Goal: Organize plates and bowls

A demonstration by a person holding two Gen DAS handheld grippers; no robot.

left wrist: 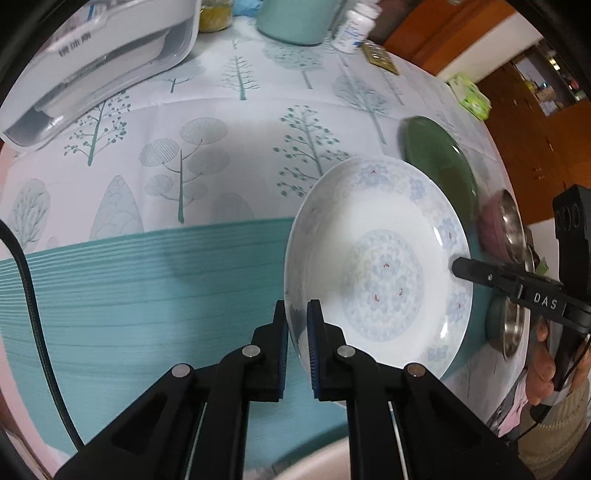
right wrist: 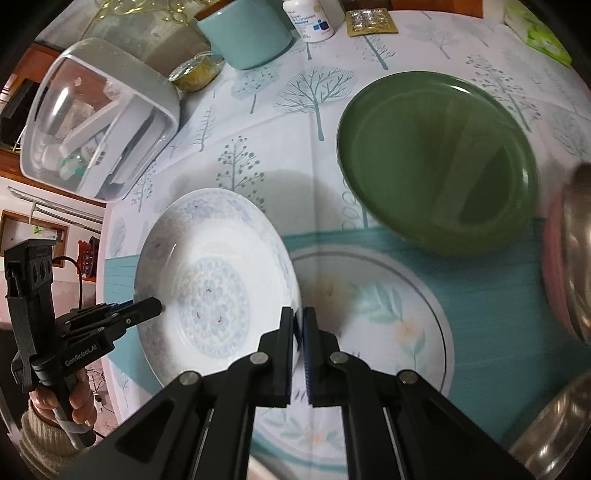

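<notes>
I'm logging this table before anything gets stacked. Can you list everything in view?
White floral plate: 1, white-blue, gripped at both rims.
Flower plate: 1, white with teal rim, just right of it.
Green plate: 1, green, beyond.
Steel bowls: several, pink or teal outside, right edge.
Mug: 1, teal, far edge.
Bottle: 1, white, beside mug.
Clear box: 1, far left.
Tablecloth: tree print.
Left hand-held gripper: black, shut on rim.
Right hand-held gripper: black, shut on rim.

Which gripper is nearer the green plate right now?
Right. The right gripper grips the white floral plate's rim on the side facing the green plate; the left gripper clamps the opposite rim, farther away.
</notes>
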